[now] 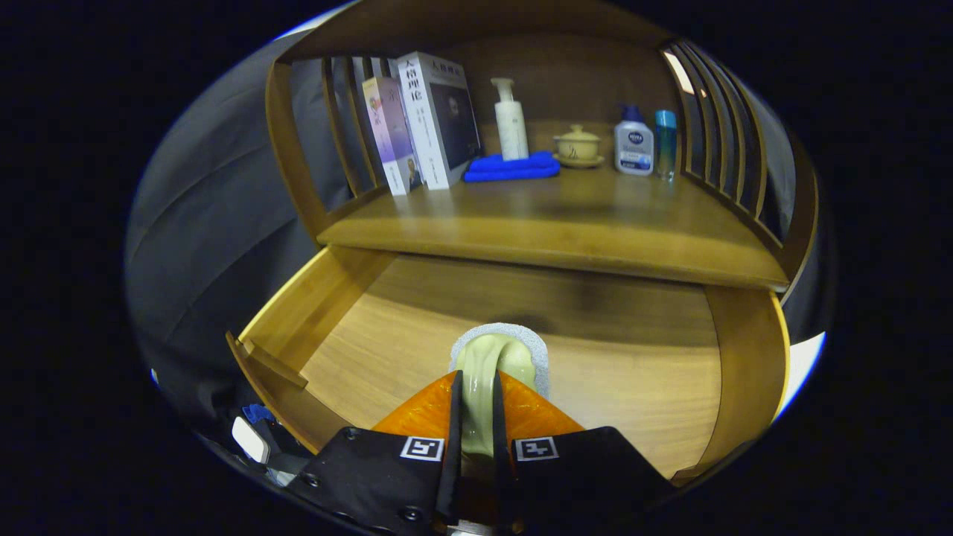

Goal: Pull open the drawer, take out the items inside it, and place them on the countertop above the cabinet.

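The sponge point(495, 365) is pinched between the claw's point(476, 417) fingers over the open drawer point(595, 350). It should be raised clear before being carried to the countertop point(566, 216) beyond.

The white book point(438, 119) standing at the far left of the counter point(566, 216) bears large Chinese characters down its spine, "人格理论". The white bottle with a blue cap point(633, 145) at the far right carries the brand "NIVEA" on a dark blue patch. The smaller print on both is too small to read.

The hand-held gripper point(476, 417) bears two square black-and-white coded markers, no words.
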Motion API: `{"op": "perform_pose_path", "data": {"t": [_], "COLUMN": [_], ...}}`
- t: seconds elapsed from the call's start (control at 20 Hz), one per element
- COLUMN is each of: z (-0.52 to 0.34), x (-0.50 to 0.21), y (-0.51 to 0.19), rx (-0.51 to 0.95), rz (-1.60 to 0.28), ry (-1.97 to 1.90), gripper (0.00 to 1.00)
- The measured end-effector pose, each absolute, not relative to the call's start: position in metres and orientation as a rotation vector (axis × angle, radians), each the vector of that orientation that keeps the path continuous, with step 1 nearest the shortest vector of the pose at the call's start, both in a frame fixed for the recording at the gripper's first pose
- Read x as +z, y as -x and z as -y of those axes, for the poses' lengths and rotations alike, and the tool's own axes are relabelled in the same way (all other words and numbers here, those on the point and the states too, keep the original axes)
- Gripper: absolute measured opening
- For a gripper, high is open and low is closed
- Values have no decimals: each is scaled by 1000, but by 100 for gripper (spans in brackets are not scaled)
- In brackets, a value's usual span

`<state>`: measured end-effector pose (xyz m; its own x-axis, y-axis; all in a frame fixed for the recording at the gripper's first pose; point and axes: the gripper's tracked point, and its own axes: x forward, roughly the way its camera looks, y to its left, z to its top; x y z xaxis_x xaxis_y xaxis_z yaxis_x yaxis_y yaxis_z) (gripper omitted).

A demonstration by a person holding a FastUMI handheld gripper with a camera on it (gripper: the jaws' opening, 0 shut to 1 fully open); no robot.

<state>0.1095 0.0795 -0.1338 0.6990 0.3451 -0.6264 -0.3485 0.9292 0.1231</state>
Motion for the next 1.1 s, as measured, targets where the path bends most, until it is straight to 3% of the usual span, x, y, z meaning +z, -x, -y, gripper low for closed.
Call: {"op": "perform_pose_path", "data": {"t": [0.6, 1.1], "z": [-78, -73], "x": [-62, -21], "y": [-108, -170], "rx": [399, 337], "rz": [-518, -447], "ry": [-52, -147], "gripper": [21, 21]}}
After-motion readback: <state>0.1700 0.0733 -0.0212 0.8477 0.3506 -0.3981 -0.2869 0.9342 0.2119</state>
